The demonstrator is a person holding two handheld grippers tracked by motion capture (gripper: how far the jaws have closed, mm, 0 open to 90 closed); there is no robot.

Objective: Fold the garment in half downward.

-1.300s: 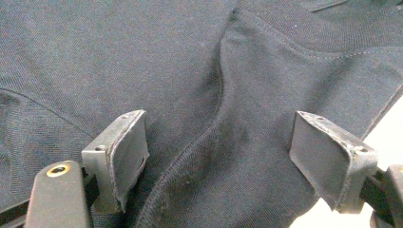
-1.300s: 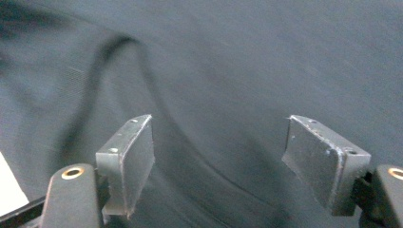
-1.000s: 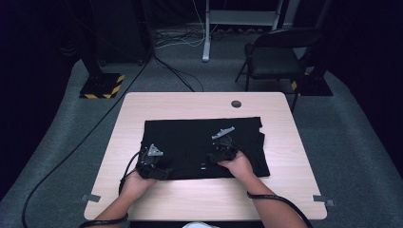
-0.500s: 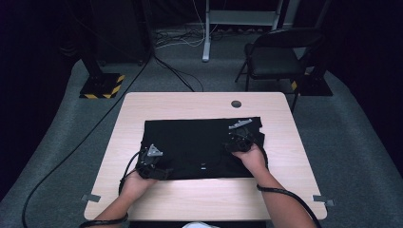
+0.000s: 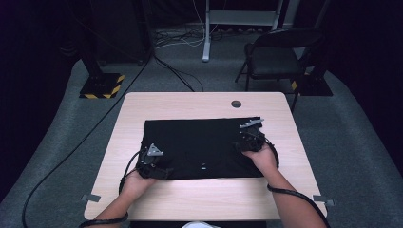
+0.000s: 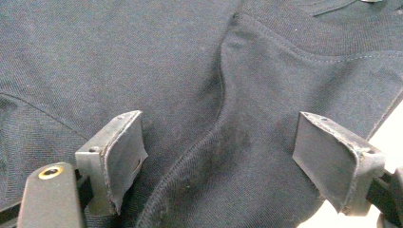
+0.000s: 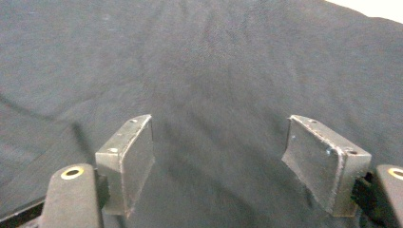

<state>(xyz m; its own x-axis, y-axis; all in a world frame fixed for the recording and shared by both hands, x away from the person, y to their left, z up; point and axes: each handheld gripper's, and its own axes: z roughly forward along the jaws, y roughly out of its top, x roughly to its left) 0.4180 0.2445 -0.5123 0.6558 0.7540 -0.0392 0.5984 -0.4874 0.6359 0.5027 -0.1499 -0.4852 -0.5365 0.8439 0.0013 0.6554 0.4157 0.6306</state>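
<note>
cloth: black folded cotton shirt lies flat on the pale wooden table.
left gripper: jaws wide, holding nothing.
right gripper: jaws wide, holding nothing.
left to do: maybe another fold; i cannot tell.

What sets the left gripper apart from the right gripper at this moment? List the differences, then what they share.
1. The left gripper sits at the near left corner of the black garment; the right gripper sits farther up, by its right edge.
2. The left gripper view shows seams and a fold between the jaws; the right gripper view shows smooth, flat cloth.

Shared: both are open, jaws wide apart over the garment, each held by one hand.
</note>
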